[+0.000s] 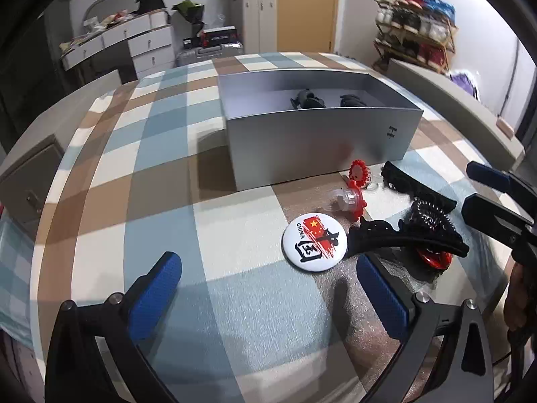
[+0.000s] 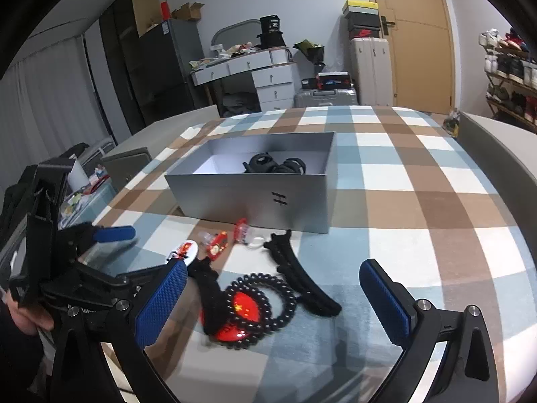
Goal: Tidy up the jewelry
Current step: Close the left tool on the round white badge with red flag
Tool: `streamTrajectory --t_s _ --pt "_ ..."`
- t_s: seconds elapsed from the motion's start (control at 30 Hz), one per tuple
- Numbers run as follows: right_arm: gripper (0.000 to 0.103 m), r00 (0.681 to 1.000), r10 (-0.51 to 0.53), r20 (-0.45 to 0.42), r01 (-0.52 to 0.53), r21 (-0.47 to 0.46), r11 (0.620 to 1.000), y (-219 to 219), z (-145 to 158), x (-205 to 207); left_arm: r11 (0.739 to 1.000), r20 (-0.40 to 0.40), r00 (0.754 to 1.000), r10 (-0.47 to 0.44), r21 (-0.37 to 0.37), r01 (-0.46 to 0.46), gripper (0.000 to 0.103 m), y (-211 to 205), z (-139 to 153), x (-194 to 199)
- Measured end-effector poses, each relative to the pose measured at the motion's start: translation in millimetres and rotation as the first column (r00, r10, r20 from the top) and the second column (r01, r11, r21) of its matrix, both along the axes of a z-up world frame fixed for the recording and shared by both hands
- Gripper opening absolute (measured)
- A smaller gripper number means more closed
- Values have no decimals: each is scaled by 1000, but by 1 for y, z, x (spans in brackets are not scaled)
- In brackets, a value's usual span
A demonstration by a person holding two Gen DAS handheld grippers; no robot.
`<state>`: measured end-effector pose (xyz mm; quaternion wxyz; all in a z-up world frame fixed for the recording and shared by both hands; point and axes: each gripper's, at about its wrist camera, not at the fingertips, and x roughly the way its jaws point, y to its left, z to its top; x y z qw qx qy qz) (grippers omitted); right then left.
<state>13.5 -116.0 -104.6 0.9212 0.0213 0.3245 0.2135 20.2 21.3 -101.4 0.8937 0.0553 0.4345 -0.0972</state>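
Observation:
My left gripper point(image 1: 268, 294) is open low over the checked tablecloth, just short of a white round badge point(image 1: 313, 241) printed with a red flag. To its right lie a black hair clip point(image 1: 402, 235), a black bead bracelet point(image 1: 429, 216) and a red badge point(image 1: 434, 258). My right gripper point(image 2: 273, 302) is open above the bead bracelet point(image 2: 268, 312), which rings the red badge point(image 2: 241, 309). Two black hair clips point(image 2: 302, 282) flank them. Red flower ornaments point(image 2: 218, 243) lie in front of the silver box point(image 2: 251, 194), which holds black hair accessories point(image 2: 268, 164).
The silver box point(image 1: 319, 141) stands open-topped mid-table, its near wall facing me. A blue finger point(image 2: 114, 233) of the left gripper and a hand holding it show at the left of the right wrist view. Grey padded edges border the table; drawers, suitcases and a shoe rack stand behind.

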Motion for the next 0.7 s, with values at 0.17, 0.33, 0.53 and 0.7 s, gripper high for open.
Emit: streamTrajectory --t_s 0.17,0.33,0.53,0.7 --pt "103 1000 -10 2 10 1 1000 -2 0 -1 999 -81 996 -45 23 47 97 -3 -4 13" --pt "103 1000 -11 8 11 3 1000 -4 0 0 994 -125 986 -107 18 110 86 -4 -4 20" --pt "103 1000 -5 3 5 18 1000 -9 -1 1 974 -138 965 -223 18 227 60 -14 1 19" --pt "103 1000 8 -16 -7 58 998 -14 -1 1 960 -139 952 -274 16 279 48 -19 3 19"
